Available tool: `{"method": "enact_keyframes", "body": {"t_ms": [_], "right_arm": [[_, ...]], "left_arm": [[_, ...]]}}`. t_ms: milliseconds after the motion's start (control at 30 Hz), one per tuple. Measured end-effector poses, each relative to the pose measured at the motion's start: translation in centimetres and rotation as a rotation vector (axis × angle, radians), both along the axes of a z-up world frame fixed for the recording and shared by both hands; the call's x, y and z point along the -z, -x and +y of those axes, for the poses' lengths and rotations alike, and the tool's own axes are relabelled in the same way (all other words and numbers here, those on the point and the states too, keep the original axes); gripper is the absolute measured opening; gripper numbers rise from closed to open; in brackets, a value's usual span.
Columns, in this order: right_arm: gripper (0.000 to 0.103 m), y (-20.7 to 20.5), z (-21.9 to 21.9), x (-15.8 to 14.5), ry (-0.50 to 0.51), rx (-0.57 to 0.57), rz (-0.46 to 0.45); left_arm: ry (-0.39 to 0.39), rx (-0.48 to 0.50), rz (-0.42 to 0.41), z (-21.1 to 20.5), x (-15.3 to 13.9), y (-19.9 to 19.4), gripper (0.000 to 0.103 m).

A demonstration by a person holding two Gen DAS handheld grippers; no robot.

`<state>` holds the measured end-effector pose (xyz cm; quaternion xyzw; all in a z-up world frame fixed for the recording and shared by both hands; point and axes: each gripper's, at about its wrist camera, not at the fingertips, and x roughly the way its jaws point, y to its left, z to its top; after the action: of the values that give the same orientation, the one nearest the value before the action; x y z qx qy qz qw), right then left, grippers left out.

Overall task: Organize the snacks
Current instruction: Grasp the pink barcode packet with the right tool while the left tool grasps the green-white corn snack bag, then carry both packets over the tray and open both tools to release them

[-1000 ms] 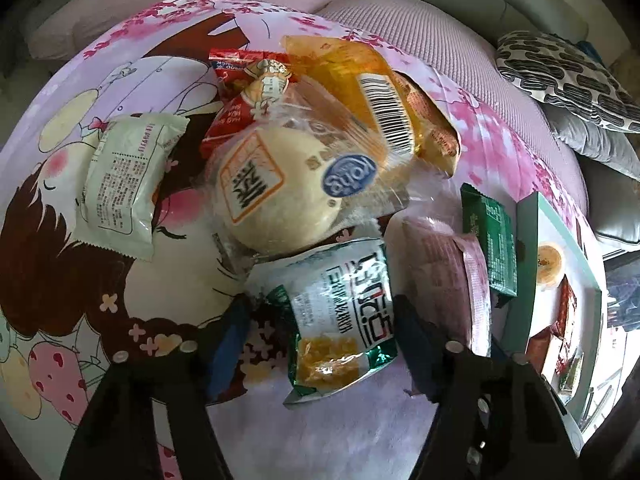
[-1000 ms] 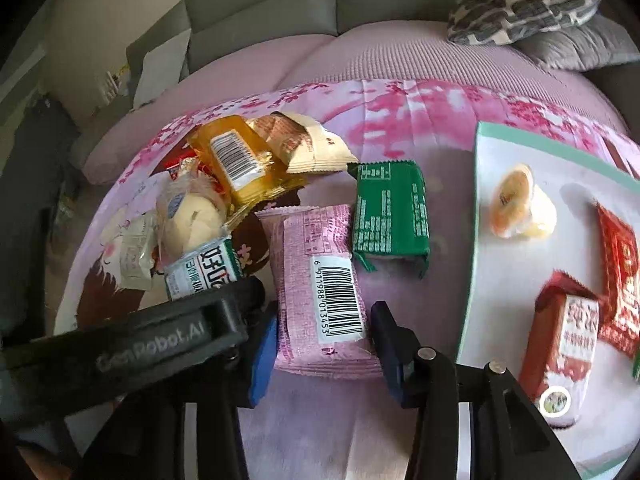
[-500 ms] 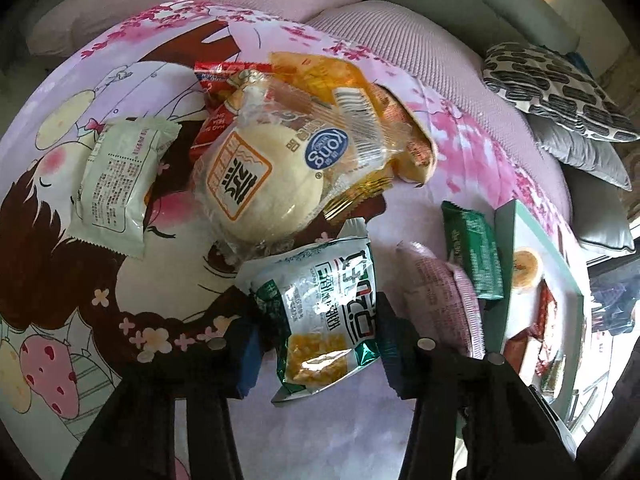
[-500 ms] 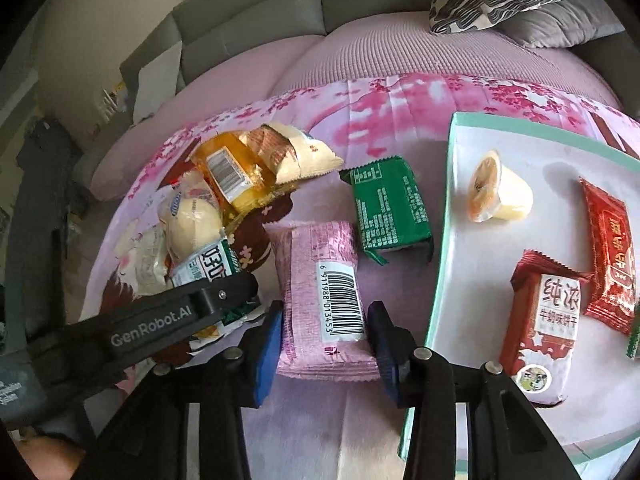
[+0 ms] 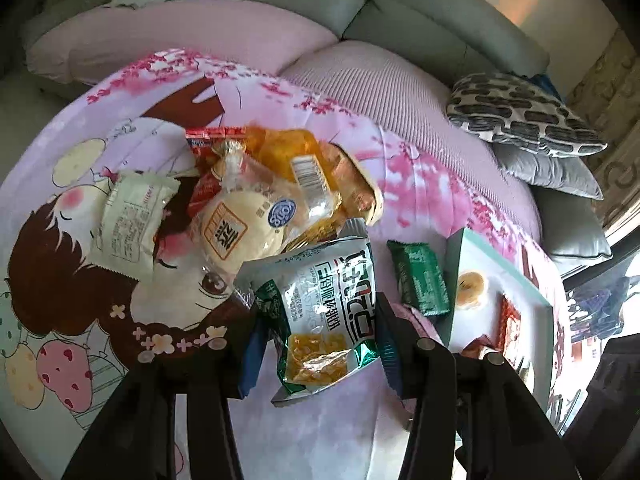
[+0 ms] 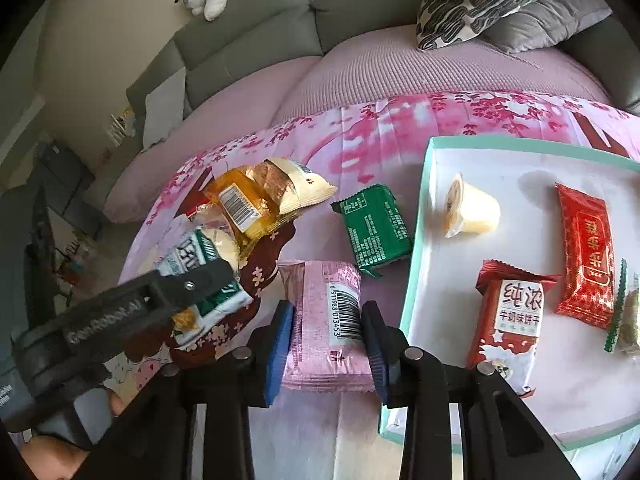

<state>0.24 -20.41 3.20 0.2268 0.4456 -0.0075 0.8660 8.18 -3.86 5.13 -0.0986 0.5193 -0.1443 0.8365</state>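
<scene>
Right now both tools are loaded at once: the left hand-held gripper (image 5: 316, 344) pinches a crinkly silver-and-green foil snack bag (image 5: 324, 304) at its lower half, low in the centre of the left wrist view, while the right hand-held gripper (image 6: 326, 334) has its jaws closing on a flat pink foil-wrapped packet with a white barcode label (image 6: 326, 320), low in the centre of the right wrist view, with the blue pads against both long edges. To the right of the pink packet lies the shallow white tray with a mint-green rim (image 6: 414, 276), which already holds a small pale pudding cup (image 6: 474, 210) on its side, a dark red milk-biscuit packet (image 6: 508, 318) and a bright red foil bar (image 6: 586, 254). A dark green rectangular packet (image 6: 374, 230) lies on the pink cartoon-print cloth (image 6: 384, 136) just left of the tray, and a heap of a yellow-orange wrapper (image 5: 292, 158), a round pale bun in clear film (image 5: 240, 226) and a white sachet (image 5: 130, 216) sits at centre left of the left view. I judge the step in hand to be carrying both snacks to the tray. To do it well, grip firmly enough that the slippery foil does not slide, clear the raised rim, and aim each packet at bare tray floor, keeping the two tools from crossing.
</scene>
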Motion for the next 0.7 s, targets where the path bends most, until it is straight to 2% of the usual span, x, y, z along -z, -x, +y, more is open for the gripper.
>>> {"method": "enact_keyframes", "body": {"t_ms": [233,467,700], "right_arm": [[0.038,0.3,-0.7,0.1,-0.027,0.004,-0.004],[0.038,0.5,-0.6,-0.1,-0.013,0.002,-0.007],[0.038,-0.3,1.2,1.2,0.041,-0.061,0.054]], "left_arm": [[0.011,-0.039,0.004,0.9,0.2,-0.3,0.051],[0.045,-0.051,0.015,1.6,0.2,-0.4,0.051],[0.042,-0.039,0.05,1.4,1.2,-0.7,0.051]]}}
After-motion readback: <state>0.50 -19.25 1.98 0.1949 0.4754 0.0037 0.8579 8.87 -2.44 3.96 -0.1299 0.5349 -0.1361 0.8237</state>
